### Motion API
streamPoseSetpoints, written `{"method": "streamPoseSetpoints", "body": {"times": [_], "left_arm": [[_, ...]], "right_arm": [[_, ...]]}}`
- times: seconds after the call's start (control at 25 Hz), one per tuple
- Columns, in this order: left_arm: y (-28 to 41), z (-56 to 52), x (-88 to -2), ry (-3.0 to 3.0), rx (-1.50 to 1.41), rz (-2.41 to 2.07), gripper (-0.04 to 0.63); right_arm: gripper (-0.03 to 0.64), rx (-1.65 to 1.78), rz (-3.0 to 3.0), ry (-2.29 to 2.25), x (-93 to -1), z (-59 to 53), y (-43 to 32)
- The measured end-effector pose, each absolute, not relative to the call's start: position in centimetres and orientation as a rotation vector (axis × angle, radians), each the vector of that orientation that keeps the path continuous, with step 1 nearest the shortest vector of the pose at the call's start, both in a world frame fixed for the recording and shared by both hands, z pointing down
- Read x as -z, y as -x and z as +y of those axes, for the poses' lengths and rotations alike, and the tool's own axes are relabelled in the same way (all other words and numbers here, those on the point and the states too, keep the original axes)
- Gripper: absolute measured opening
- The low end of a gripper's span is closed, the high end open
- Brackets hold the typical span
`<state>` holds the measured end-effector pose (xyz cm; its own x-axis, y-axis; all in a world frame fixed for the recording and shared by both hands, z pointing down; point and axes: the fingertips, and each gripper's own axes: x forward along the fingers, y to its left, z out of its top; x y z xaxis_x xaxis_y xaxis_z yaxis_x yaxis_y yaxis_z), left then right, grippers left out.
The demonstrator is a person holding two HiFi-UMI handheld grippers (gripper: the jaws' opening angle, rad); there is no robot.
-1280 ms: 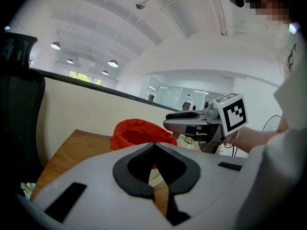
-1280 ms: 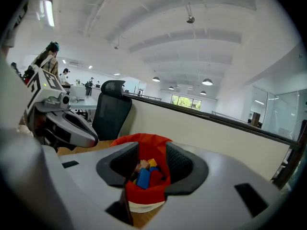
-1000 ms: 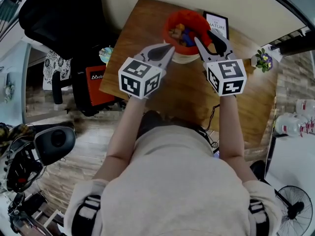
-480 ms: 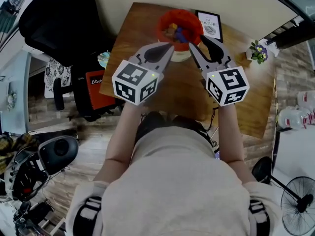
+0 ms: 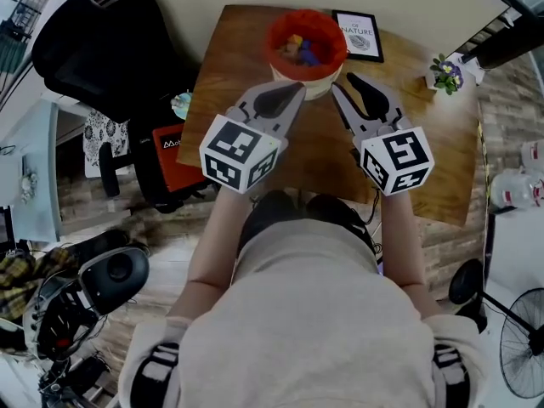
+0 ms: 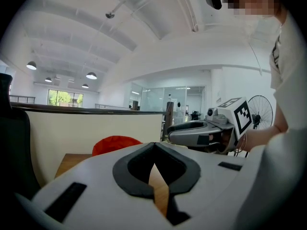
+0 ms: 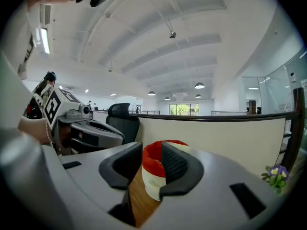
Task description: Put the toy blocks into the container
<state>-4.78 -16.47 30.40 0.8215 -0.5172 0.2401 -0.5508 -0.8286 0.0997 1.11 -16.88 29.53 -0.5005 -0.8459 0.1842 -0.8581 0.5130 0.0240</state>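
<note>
The container [image 5: 306, 41], a round bowl with a red rim and white base, stands at the far edge of the wooden table [image 5: 442, 168]. Orange and blue toy blocks [image 5: 302, 48] lie inside it. My left gripper [image 5: 291, 89] hovers just short of the bowl, shut with nothing in it. In the left gripper view the left gripper [image 6: 154, 150] shows only a sliver of table between its pads. My right gripper [image 5: 351, 82] is open and empty, level with the left one. Its jaws have just been closing. The bowl [image 7: 153, 176] shows through the gap of the right gripper [image 7: 151, 150], some way beyond it.
A framed picture [image 5: 357, 34] lies right of the bowl and a small flower pot [image 5: 444, 73] stands at the table's far right. A black office chair [image 5: 102, 41] and a red box [image 5: 174, 147] are left of the table. A fan [image 5: 523, 338] stands on the floor.
Both grippers have drawn back from the bowl toward the person; the right tip no longer reaches over the rim. The right jaws stand narrower than before.
</note>
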Motion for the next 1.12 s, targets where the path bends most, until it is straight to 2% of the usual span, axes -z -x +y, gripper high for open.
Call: {"method": "streamPoseSetpoints", "body": {"times": [0.16, 0.32, 0.6, 0.92, 1.12], "left_arm": [[4.4, -15.8, -31.4, -2.831, -0.335, -0.809, 0.015], [4.2, -15.4, -32.6, -2.821, -0.373, -0.781, 0.015], [4.0, -14.3, -35.3, -2.778, -0.456, -0.744, 0.015], [3.9, -13.3, -36.8, -2.737, -0.494, -0.734, 0.015], [4.1, -12.6, -38.7, -2.693, -0.629, -0.717, 0.015]], "right_arm": [[0.108, -0.129, -2.575, -1.459, -30.5, -15.5, -1.0], [0.052, -0.146, -2.567, -1.435, -31.4, -14.5, -0.8], [0.012, -0.199, -2.555, -1.427, -32.9, -13.0, -0.8], [0.012, -0.268, -2.554, -1.427, -34.5, -12.1, -0.7], [0.012, -0.338, -2.553, -1.410, -35.7, -11.6, -0.1]]}}
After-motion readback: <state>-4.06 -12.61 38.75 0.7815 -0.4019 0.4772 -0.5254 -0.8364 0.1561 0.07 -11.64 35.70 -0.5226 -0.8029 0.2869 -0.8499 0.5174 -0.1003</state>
